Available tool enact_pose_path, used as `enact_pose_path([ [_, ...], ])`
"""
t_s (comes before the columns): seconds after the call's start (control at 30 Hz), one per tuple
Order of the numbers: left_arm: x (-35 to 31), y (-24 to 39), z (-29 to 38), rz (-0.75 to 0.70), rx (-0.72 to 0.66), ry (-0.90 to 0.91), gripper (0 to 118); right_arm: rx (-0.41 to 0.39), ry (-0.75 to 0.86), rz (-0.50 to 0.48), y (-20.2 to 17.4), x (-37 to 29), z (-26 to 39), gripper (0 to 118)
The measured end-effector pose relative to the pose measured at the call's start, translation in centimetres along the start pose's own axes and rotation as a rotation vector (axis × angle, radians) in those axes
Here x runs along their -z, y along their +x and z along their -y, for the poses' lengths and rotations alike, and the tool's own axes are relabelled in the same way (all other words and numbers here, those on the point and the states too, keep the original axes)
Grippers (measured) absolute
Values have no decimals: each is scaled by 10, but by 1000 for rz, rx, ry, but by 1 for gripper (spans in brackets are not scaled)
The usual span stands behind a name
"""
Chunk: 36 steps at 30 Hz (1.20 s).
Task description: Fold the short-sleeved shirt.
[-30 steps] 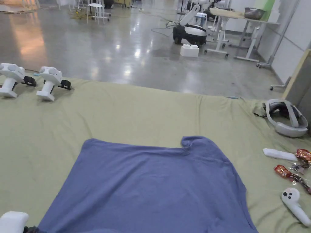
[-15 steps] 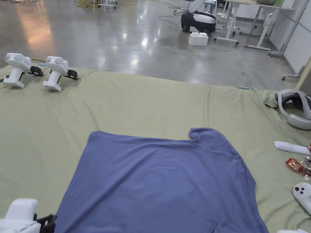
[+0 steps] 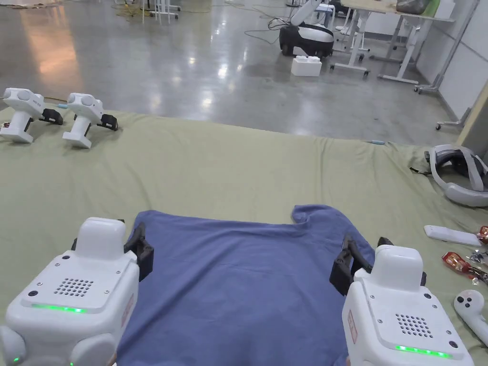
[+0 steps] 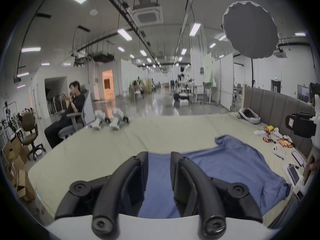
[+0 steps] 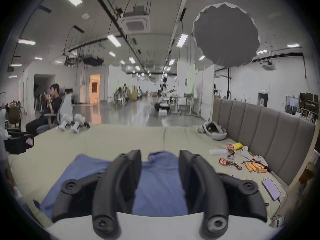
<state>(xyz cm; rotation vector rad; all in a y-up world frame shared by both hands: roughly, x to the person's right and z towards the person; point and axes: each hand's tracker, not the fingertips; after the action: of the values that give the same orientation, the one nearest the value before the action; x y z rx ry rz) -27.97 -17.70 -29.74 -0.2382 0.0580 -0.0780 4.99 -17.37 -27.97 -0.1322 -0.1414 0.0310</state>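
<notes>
we note the blue short-sleeved cotton shirt (image 3: 238,281) lying flat on the olive-green sheet (image 3: 238,167). the left white hand-held gripper (image 4: 159,159) and the right white hand-held gripper (image 5: 160,157) hover above it, jaws spread, empty.

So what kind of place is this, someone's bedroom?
Probably not: it looks like a big robotics lab or workshop. A blue shirt lies on a bed, but beyond it are a polished open floor, a wheeled robot and work desks.

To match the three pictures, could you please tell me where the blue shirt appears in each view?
Head view: blue shirt lies bottom centre, between both grippers.
Left gripper view: lower centre to right, behind the jaws.
Right gripper view: lower centre to left, behind the jaws.
Shared landmark: the white headset on the green sheet.
</notes>
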Motion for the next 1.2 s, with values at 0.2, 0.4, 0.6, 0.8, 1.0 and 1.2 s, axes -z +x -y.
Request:
enact_pose_path([
  [0.2, -9, 10, -13, -17, -2, 91, 2, 36, 44, 27, -5, -1, -5, 6],
  [0.4, -7, 0, -13, 25, -1, 39, 1, -4, 31, -7, -6, -2, -1, 6],
  [0.6, 2, -50, 21, 67, -65, -230, 1, -5, -24, -15, -3, 2, 8, 6],
  [0.8, 16, -98, 77, 72, -118, -582, 2, -32, -105, -32, -6, 8, 25, 6],
  [1.0, 25, -114, 127, 60, -214, -806, 53, -33, -194, -35, -6, 12, 45, 6],
  [1.2, 29, -117, 153, -50, -213, -926, 66, -46, -268, -28, -3, 17, 57, 6],
])
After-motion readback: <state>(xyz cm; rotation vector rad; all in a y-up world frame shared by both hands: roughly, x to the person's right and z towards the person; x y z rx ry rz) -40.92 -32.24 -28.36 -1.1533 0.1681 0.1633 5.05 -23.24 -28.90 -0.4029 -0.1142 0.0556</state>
